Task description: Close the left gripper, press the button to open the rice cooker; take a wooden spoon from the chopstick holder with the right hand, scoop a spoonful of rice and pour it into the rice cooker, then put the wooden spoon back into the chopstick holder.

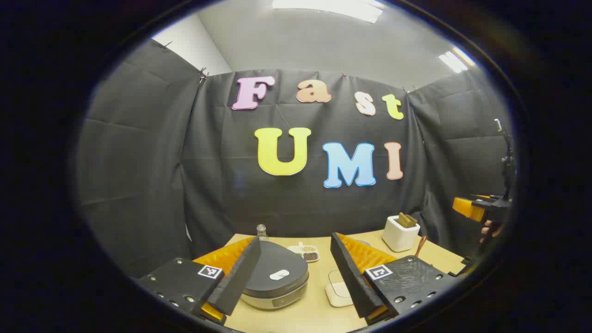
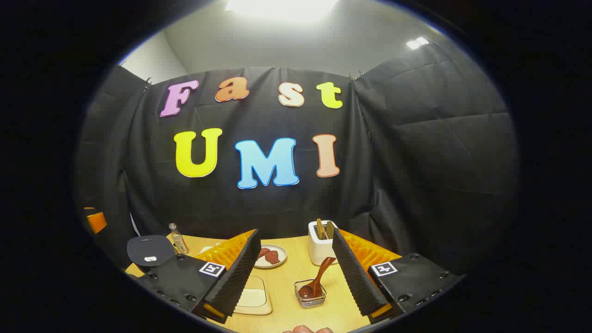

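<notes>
Both grippers wide open, holding nothing: left gripper (image 1: 296,273) over the rice cooker (image 1: 276,276), lid shut; right gripper (image 2: 296,273) above the wooden spoon (image 2: 316,278), resting in a glass dish (image 2: 310,294) near the chopstick holder (image 2: 322,243). No legible label on the cooker.

In the left gripper view, the dark round rice cooker (image 1: 277,277) is partly hidden at nine o'clock by a finger of the left gripper (image 1: 296,273). The brown wooden spoon (image 1: 420,246) shows just its handle. In the right gripper view, the contents of the clear square dish (image 2: 311,294) are too small to tell. A hand (image 2: 307,329) is cut off at six o'clock.
</notes>
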A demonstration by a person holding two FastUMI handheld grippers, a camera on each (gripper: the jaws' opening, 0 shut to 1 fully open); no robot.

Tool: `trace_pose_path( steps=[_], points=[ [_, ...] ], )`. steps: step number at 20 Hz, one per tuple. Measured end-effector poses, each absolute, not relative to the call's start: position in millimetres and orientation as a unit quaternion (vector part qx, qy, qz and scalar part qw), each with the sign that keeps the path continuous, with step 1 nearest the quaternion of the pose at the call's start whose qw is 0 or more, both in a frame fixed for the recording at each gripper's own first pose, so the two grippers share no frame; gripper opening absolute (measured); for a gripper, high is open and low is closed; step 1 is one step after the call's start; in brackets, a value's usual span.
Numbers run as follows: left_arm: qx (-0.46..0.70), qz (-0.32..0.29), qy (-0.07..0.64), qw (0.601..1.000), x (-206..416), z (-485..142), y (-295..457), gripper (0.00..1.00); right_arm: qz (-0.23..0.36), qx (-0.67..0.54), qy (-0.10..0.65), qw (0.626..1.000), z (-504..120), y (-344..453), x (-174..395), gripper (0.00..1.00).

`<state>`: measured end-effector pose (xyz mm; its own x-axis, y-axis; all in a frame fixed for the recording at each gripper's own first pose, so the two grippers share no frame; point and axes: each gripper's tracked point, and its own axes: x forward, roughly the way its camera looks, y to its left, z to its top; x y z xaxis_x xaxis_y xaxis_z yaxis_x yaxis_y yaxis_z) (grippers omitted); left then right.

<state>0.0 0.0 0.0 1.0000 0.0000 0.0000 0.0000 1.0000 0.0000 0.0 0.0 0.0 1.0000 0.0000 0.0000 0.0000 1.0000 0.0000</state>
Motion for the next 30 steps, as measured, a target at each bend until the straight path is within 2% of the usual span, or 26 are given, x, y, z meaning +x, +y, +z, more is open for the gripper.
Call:
trace_pose_path(
  steps=[3,4,5,6,7,8,10,15,16,17,21,22,24,26,27,29,30],
  points=[
    [0.003,0.005,0.000,1.000,-4,1,-1,0.96,0.009,-0.004,0.017,1.000,-5,4,8,0.99],
    [0.002,0.008,0.000,1.000,-6,-1,0,0.96,0.014,-0.006,0.022,1.000,-5,6,11,0.96],
    [-0.002,0.012,0.001,1.000,-6,-2,1,0.93,0.019,-0.009,0.024,0.999,-4,7,13,0.98],
    [-0.009,0.017,0.004,1.000,-9,-5,4,0.96,0.022,-0.013,0.025,0.999,-3,9,16,0.98],
    [-0.015,0.021,0.008,1.000,-11,-8,5,0.93,0.026,-0.015,0.026,0.999,-1,11,19,0.95],
    [-0.019,0.025,0.011,0.999,-13,-11,5,0.93,0.030,-0.016,0.026,0.999,-1,13,22,0.99],
    [-0.021,0.034,0.017,0.999,-16,-14,9,0.93,0.039,-0.018,0.025,0.999,1,16,27,0.99],
    [-0.026,0.065,0.031,0.997,-17,-20,5,0.93,0.072,-0.025,0.035,0.996,-2,20,46,0.99],
    [-0.030,0.072,0.034,0.996,-16,-21,1,0.93,0.080,-0.026,0.038,0.996,-3,19,51,0.96],
    [-0.034,0.079,0.037,0.996,-15,-21,-4,0.93,0.088,-0.029,0.040,0.995,-2,18,57,0.99],
    [-0.044,0.113,0.051,0.991,-14,-19,-24,0.93,0.118,-0.043,0.046,0.991,-1,5,80,0.99],
    [-0.049,0.123,0.054,0.990,-15,-18,-29,0.92,0.124,-0.045,0.048,0.990,-1,0,87,0.96],
    [-0.063,0.135,0.061,0.987,-14,-20,-44,0.72,0.135,-0.049,0.047,0.988,1,-12,95,0.99],
    [-0.068,0.147,0.068,0.984,-14,-23,-60,0.71,0.142,-0.052,0.037,0.988,2,-27,105,0.96],
    [-0.066,0.168,0.067,0.981,-17,-23,-59,0.58,0.147,-0.052,0.038,0.987,0,-33,108,0.99],
    [-0.075,0.154,0.083,0.982,-18,-28,-84,0.32,0.159,-0.049,0.042,0.985,-7,-47,113,0.96],
    [-0.070,0.159,0.086,0.981,-19,-28,-94,0.32,0.162,-0.052,0.037,0.985,-8,-54,117,0.99]
  ],
)
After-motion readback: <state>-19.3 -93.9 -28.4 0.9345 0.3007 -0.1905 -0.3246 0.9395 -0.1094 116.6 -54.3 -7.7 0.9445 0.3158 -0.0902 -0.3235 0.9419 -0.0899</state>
